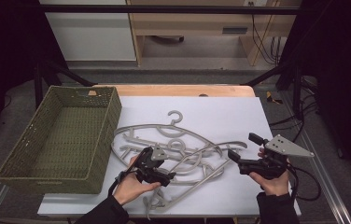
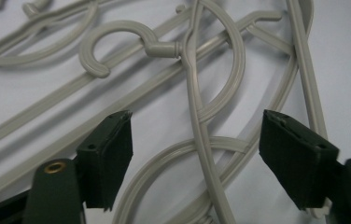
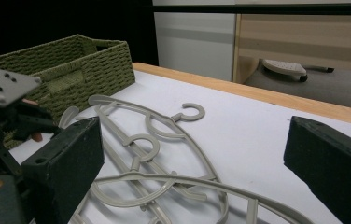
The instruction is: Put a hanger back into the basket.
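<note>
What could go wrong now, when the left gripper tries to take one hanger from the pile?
The grey hangers lie crossed and interlocked, so lifting one will likely drag others along. The open left gripper straddles several overlapping bars, so it may clamp two hangers at once. The green basket sits close on the left, and a long hanger could catch on its rim.

Green woven basket [image 1: 61,140] sits on the white mat [image 1: 239,116], at the mat's left edge, open side up, nothing visible inside. Wooden table edge [image 1: 178,90] shows just beyond the mat's far side. Further back from the mat: white cabinet [image 1: 89,32] on the left, light wood furniture [image 1: 201,23] next to it, cables [image 1: 264,44] hanging at its right end.
</note>
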`<move>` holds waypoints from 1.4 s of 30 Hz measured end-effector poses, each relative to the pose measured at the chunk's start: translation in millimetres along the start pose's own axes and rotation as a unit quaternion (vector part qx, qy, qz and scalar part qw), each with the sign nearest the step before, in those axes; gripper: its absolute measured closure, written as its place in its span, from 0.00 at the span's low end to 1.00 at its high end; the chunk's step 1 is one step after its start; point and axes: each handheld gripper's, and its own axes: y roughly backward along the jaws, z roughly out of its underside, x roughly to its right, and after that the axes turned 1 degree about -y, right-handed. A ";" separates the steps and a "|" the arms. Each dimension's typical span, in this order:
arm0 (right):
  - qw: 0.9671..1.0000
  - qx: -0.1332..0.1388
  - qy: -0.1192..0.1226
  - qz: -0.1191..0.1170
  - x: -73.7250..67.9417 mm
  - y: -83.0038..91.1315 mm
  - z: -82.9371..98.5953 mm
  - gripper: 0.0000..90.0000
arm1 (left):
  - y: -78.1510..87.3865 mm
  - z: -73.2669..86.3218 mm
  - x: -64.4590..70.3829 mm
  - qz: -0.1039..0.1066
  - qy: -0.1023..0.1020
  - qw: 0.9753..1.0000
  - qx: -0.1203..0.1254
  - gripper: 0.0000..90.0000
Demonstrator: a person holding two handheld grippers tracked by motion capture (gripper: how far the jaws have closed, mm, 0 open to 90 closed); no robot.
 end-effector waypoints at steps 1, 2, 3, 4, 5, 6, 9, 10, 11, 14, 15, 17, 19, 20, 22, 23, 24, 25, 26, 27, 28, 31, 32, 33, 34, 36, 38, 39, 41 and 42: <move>1.000 0.000 0.000 0.000 0.0 0.0 0.0 0.06 | -3.4 -0.1 1.1 -0.002 -0.003 1.000 -0.006 0.32; 1.000 0.000 0.000 0.000 0.2 0.0 0.1 0.06 | -6.3 -0.2 2.2 -0.002 -0.002 1.000 -0.012 0.34; 1.000 0.000 -0.001 0.000 0.2 0.1 0.1 0.06 | -9.3 -0.2 2.8 -0.002 -0.003 1.000 -0.017 0.37; 1.000 0.000 -0.001 0.001 0.2 0.1 0.1 0.06 | -11.9 0.0 3.4 -0.002 0.001 1.000 -0.017 0.39; 1.000 0.000 -0.001 0.000 0.2 0.1 0.1 0.06 | -14.2 0.3 3.7 -0.001 0.001 1.000 -0.018 0.41; 1.000 0.000 -0.001 0.000 0.1 0.0 0.2 0.06 | -16.0 0.2 4.0 -0.001 0.002 1.000 -0.022 0.44; 1.000 -0.001 -0.001 0.000 -0.5 -1.0 0.3 0.06 | -21.8 1.2 4.0 -0.002 0.000 0.999 -0.033 0.49; 1.000 -0.001 -0.001 0.000 -0.6 -1.7 0.5 0.06 | -23.2 1.4 3.6 -0.001 0.000 0.999 -0.038 0.51; 1.000 -0.003 0.000 0.000 -0.6 -1.6 0.7 0.06 | -24.3 1.6 3.3 -0.001 0.000 0.999 -0.041 0.54; 1.000 -0.004 -0.002 0.000 -0.6 -2.2 1.0 0.06 | -26.8 3.2 2.4 0.003 0.004 0.999 -0.048 0.60; 1.000 -0.004 -0.001 0.000 -0.5 -2.4 1.1 0.06 | -27.7 3.6 2.7 0.005 0.006 0.999 -0.049 0.63; 1.000 -0.006 -0.002 -0.001 -0.7 -2.7 1.3 0.06 | -29.5 4.1 2.7 0.004 0.006 0.999 -0.054 0.66; 1.000 -0.005 0.002 -0.001 -0.8 -3.4 1.3 0.06 | -31.2 4.3 2.7 0.003 0.006 0.998 -0.055 0.69; 1.000 -0.005 0.000 -0.001 -1.3 -3.7 1.2 0.06 | -31.5 4.1 2.7 0.002 0.009 0.999 -0.054 0.70; 1.000 -0.007 0.001 -0.001 -1.3 -3.7 1.3 0.06 | -32.1 3.9 2.7 0.001 0.012 0.999 -0.052 0.72; 1.000 -0.007 0.000 -0.001 -1.1 -3.8 1.4 0.06 | -32.6 3.7 2.8 0.000 0.013 0.999 -0.052 0.72; 1.000 -0.007 0.000 -0.001 -0.9 -3.7 1.4 0.06 | -32.9 3.4 2.7 0.002 0.015 0.999 -0.052 0.74; 1.000 -0.008 0.000 0.000 -0.7 -3.7 1.5 0.06 | -33.1 2.8 2.7 0.006 0.018 0.998 -0.051 0.76; 1.000 -0.008 0.000 0.000 -0.7 -3.7 1.5 0.06 | -33.8 2.2 3.1 0.006 0.019 0.998 -0.052 0.77; 1.000 -0.008 0.000 0.000 -0.9 -3.6 1.4 0.05 | -34.2 1.8 3.2 0.007 0.019 0.998 -0.053 0.79; 1.000 -0.008 0.001 0.000 -1.0 -3.4 1.3 0.05 | -34.6 1.4 4.1 0.006 0.020 0.998 -0.052 0.80; 1.000 -0.007 0.000 -0.001 -1.2 -3.1 1.0 0.05 | -35.0 0.3 4.3 0.008 0.021 0.998 -0.055 0.83; 1.000 -0.007 0.001 -0.001 -1.0 -3.2 1.0 0.06 | -35.0 0.1 3.9 0.009 0.025 0.998 -0.056 0.85; 1.000 -0.007 0.000 -0.001 -1.0 -3.6 1.2 0.05 | -35.2 -0.1 3.9 0.008 0.029 0.998 -0.056 0.86; 1.000 -0.008 0.000 -0.001 -1.0 -3.7 1.3 0.05 | -35.3 -0.3 4.0 0.007 0.031 0.998 -0.056 0.86; 1.000 -0.010 0.000 -0.002 -1.1 -4.1 1.6 0.05 | -35.1 -0.5 4.0 0.005 0.034 0.998 -0.057 0.86; 1.000 -0.010 0.001 -0.001 -1.2 -4.4 1.6 0.05 | -35.1 -0.8 4.0 0.005 0.038 0.998 -0.058 0.87; 1.000 -0.010 0.000 -0.002 -1.2 -4.2 1.5 0.05 | -35.1 -0.9 4.0 0.005 0.040 0.998 -0.058 0.87; 1.000 -0.010 0.001 -0.002 -0.9 -3.9 1.6 0.05 | -34.8 -1.1 4.2 0.000 0.042 0.997 -0.057 0.88; 1.000 -0.009 0.000 -0.002 -0.7 -3.8 1.6 0.05 | -34.7 -1.2 4.4 -0.002 0.043 0.997 -0.057 0.88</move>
